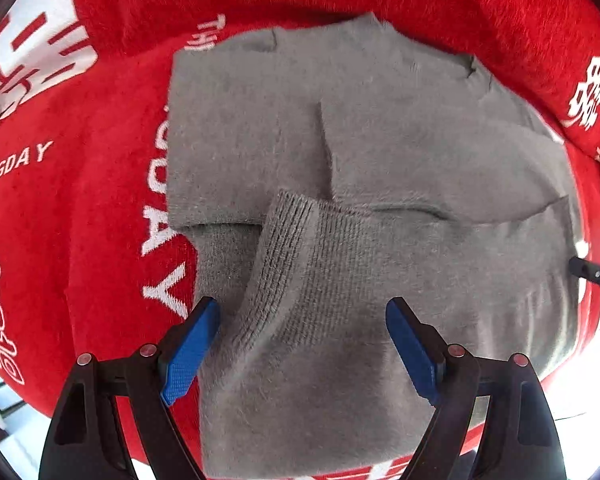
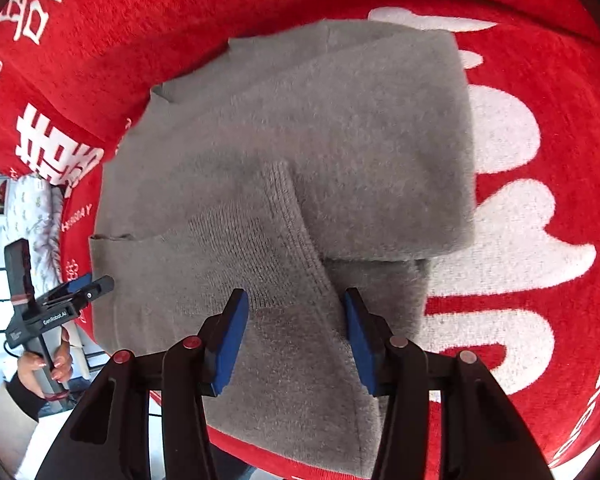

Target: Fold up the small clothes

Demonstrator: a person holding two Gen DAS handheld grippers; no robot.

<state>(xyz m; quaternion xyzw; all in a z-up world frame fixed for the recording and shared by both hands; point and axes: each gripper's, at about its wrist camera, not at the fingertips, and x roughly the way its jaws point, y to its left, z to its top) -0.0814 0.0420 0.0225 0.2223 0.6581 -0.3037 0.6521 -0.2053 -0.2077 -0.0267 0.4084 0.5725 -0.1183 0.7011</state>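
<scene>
A grey fuzzy sweater (image 1: 380, 152) lies folded on a red blanket (image 1: 80, 208) with white lettering. One sleeve lies across the sweater's body, its ribbed cuff (image 1: 288, 220) pointing away from me. My left gripper (image 1: 302, 306) hovers over this sleeve, its blue pads (image 1: 188, 348) spread wide and gripping nothing. In the right wrist view the same sweater (image 2: 340, 140) and ribbed cuff (image 2: 288, 216) lie below my right gripper (image 2: 295, 296). This gripper is open too, with the sleeve under the gap and no cloth pinched. The left gripper (image 2: 94, 283) also shows at that view's left edge, held by a hand (image 2: 44, 364).
The red blanket (image 2: 540, 80) covers a raised, cushion-like surface that drops away at the near edge. Beyond its left side stand white furniture and a patterned fabric (image 2: 32, 216). The right gripper's black tip (image 1: 592, 274) pokes in at the right of the left wrist view.
</scene>
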